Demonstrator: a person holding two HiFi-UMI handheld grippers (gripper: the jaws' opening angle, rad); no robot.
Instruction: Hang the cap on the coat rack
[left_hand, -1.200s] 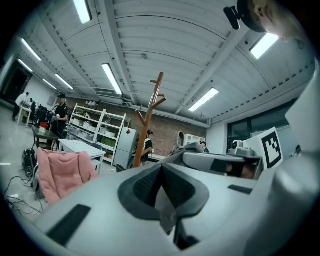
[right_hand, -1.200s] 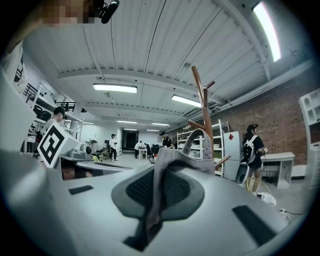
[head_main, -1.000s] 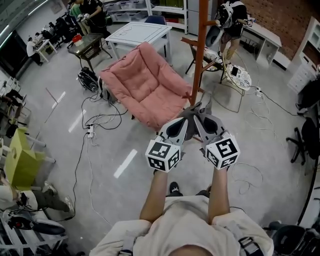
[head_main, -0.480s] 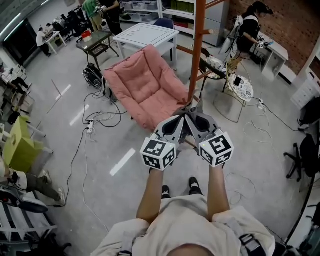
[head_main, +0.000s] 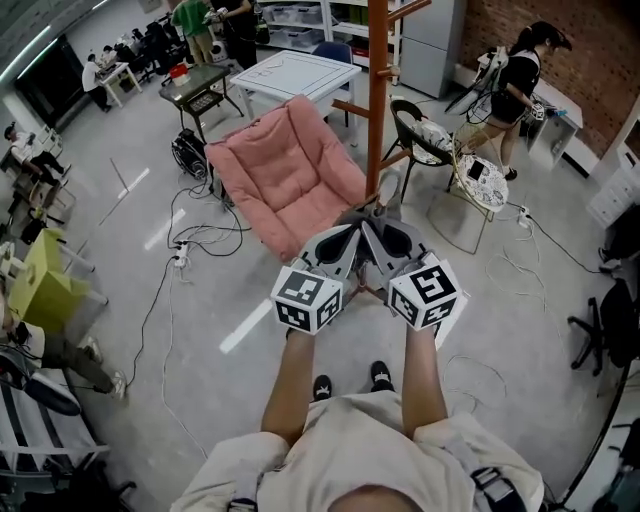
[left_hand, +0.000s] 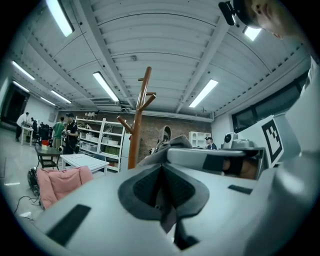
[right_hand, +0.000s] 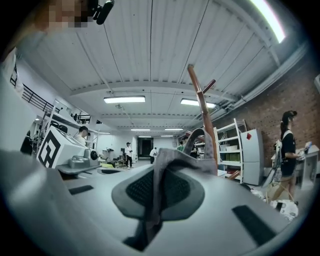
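A grey cap (head_main: 368, 214) hangs between my two grippers, held up in front of the orange coat rack (head_main: 376, 100). My left gripper (head_main: 341, 250) is shut on one side of the cap's fabric (left_hand: 168, 146). On the other side my right gripper (head_main: 396, 244) is shut on the grey cloth (right_hand: 172, 159). Both grippers point level, side by side, just short of the pole. The left gripper view shows the rack (left_hand: 136, 126) with its pegs standing ahead to the left. In the right gripper view the rack (right_hand: 202, 112) rises ahead to the right. Most of the cap is hidden by the jaws.
A pink cushioned chair (head_main: 290, 172) stands left of the rack's base. A white table (head_main: 296, 73) and shelving are behind it. Right of the pole stands a round wire chair (head_main: 438, 140), with a person (head_main: 520, 85) beyond it. Cables (head_main: 190, 240) lie on the floor.
Both grippers have risen together with the cap and come closer to the rack's pole. Their hold on the cap looks the same.
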